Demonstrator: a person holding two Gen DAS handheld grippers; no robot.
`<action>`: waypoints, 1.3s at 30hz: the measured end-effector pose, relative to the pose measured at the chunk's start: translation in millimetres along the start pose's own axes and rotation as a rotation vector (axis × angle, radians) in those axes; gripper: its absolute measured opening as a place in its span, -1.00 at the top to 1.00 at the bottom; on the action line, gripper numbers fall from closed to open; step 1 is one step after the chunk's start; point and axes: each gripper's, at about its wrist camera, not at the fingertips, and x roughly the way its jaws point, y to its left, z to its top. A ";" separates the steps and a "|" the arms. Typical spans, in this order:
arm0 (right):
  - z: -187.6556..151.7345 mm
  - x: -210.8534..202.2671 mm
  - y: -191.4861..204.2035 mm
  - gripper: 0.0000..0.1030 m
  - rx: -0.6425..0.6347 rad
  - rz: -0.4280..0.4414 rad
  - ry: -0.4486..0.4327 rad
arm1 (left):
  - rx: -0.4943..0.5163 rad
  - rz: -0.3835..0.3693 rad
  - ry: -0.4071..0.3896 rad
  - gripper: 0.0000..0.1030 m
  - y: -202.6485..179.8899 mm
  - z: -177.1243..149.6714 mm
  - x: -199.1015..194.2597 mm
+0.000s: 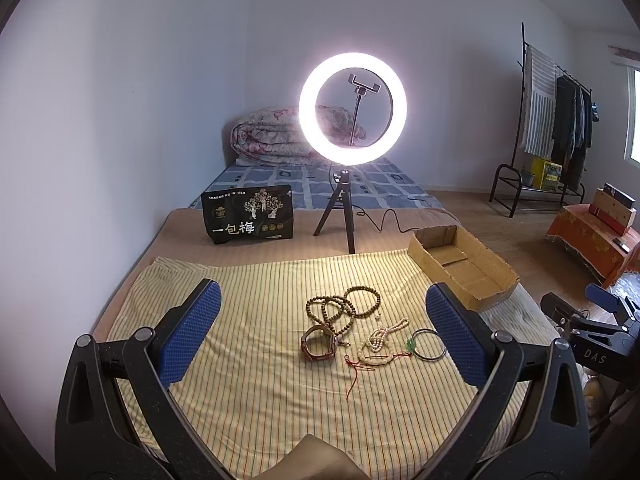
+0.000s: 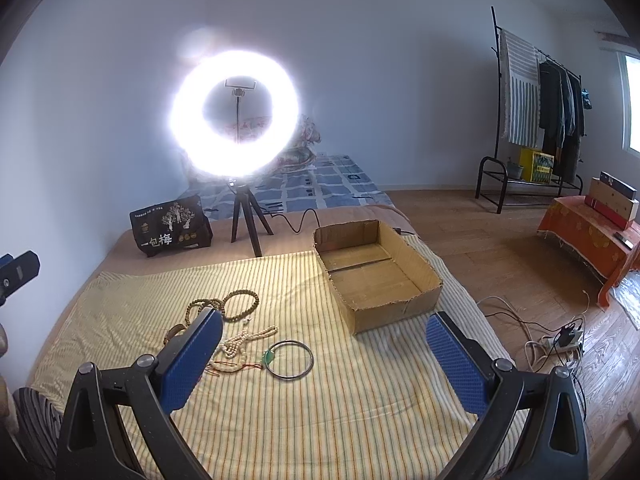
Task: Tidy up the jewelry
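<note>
Left wrist: my left gripper (image 1: 323, 334) hangs with jaws wide apart, holding nothing, over the striped cloth (image 1: 248, 400). Between the pads lies the pile: wooden bead strands (image 1: 344, 306), a leather bracelet (image 1: 319, 346), pale beads (image 1: 380, 342) on red cord, a metal bangle (image 1: 429, 344). Cardboard box (image 1: 464, 268) sits empty, far right.

Right wrist: right gripper (image 2: 324, 354) also spread and empty, bangle (image 2: 291, 360) between its pads, box (image 2: 380, 276) just beyond. A green charm, possibly tied to the cord, touches the bangle. I'd pinch the rim's free side, lift straight, so cords don't drag.
</note>
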 end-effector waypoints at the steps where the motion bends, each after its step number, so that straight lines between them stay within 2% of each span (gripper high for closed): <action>1: 0.4 -1.4 0.8 -0.99 -0.001 -0.001 -0.002 | 0.001 -0.002 -0.001 -1.00 0.4 0.6 -1.1; 10: 17.0 -23.6 11.0 -0.99 0.002 0.017 -0.012 | 0.014 -0.026 0.001 -1.00 14.8 7.2 0.4; 16: 37.4 -29.8 13.9 -0.99 0.004 0.002 -0.011 | 0.018 -0.064 0.051 -1.00 31.5 23.8 19.4; 22: 45.4 -18.4 10.6 -0.94 -0.033 0.040 0.032 | 0.060 -0.095 0.098 -1.00 31.8 29.6 42.2; 24: 47.0 -6.4 11.0 -0.89 -0.069 0.036 0.061 | 0.076 -0.104 0.128 -1.00 29.2 28.5 52.3; 26: 46.1 6.5 12.6 -0.84 -0.084 0.073 0.101 | 0.075 -0.108 0.166 -0.99 28.8 26.2 64.0; 29: 45.0 33.9 17.0 -0.75 -0.092 0.159 0.186 | 0.057 -0.122 0.250 -0.85 32.3 20.9 84.3; 30: 44.3 44.2 19.1 -0.71 -0.097 0.187 0.217 | 0.047 -0.119 0.270 -0.74 33.7 19.2 88.5; 35: 41.3 84.5 33.1 -0.67 -0.142 0.231 0.307 | 0.048 -0.097 0.365 -0.44 41.0 11.7 113.5; 39: 36.0 120.8 45.9 -0.66 -0.176 0.254 0.386 | 0.060 -0.119 0.433 -0.22 39.1 3.0 139.1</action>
